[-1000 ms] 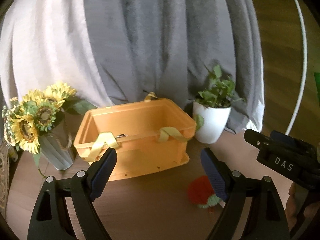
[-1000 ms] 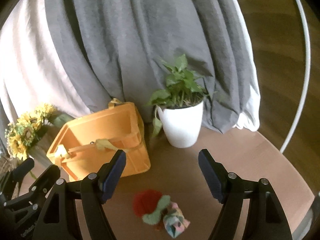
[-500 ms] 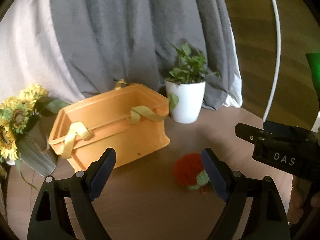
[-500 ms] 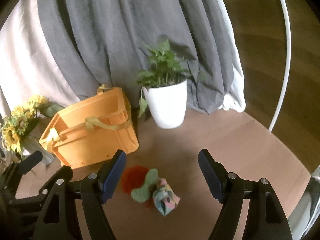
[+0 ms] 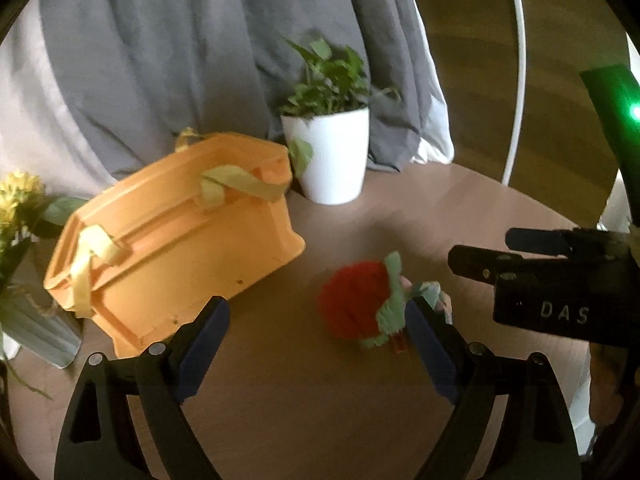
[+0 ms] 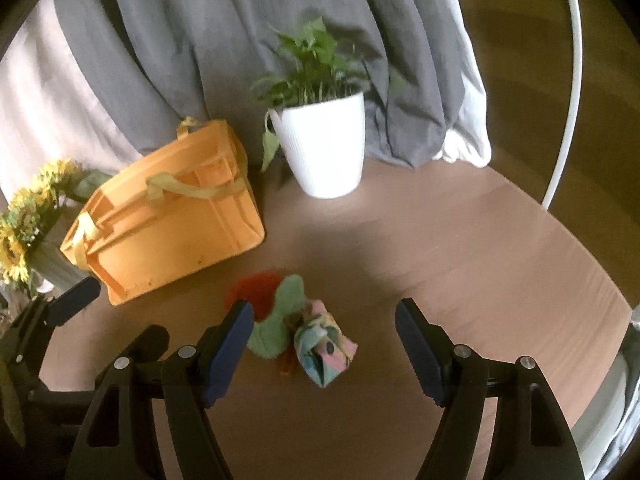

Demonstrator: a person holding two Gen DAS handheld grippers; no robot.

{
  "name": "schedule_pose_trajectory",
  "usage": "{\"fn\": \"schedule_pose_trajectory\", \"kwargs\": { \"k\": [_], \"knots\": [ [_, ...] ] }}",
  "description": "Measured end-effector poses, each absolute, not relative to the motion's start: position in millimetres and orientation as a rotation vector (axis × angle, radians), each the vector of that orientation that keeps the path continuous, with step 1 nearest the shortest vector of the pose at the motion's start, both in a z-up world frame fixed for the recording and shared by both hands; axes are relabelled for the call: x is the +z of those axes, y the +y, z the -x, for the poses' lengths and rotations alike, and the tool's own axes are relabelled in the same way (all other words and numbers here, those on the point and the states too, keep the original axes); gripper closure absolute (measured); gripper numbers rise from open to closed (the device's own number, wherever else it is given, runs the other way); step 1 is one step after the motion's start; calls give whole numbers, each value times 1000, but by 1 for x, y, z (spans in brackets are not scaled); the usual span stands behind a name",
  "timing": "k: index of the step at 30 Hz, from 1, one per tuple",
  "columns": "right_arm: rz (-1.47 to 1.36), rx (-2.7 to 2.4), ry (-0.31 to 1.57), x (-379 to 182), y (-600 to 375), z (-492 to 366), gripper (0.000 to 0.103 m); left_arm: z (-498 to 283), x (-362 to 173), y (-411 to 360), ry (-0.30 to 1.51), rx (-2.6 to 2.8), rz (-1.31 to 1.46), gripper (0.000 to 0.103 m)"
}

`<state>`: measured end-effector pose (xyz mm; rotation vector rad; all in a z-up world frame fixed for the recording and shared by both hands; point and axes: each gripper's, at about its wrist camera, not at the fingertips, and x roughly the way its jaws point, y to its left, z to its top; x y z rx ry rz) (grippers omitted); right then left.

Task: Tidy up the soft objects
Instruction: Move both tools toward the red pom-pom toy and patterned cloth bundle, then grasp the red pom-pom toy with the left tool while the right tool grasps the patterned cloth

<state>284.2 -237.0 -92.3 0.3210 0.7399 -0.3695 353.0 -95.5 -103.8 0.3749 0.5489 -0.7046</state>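
Both grippers (image 5: 316, 344) (image 6: 324, 344) wide open, holding nothing; could push toy (image 6: 296, 324) away from box (image 6: 168, 216), w/ blurry aim

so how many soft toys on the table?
1 visible: a red, green and pastel plush toy on the table, in front of the orange basket. More may sit hidden inside the basket.

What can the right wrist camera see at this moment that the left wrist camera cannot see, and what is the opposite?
Only the right wrist view shows the soft toy's pastel patchwork end fully. Only the left wrist view shows the right gripper's black body marked DAS. Both show the orange basket, the white plant pot, the red and green toy and the sunflowers.
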Motion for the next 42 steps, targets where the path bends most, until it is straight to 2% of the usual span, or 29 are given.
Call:
{"fn": "schedule_pose_trajectory", "kwargs": {
  "k": [15, 42],
  "knots": [
    [-382, -336, 894, -133, -248, -305, 41, -376, -148, -126, 645, -826, -445, 13],
    [-432, -252, 973, -165, -266, -339, 62, -405, -183, -164, 706, -891, -504, 13]
  ]
}}
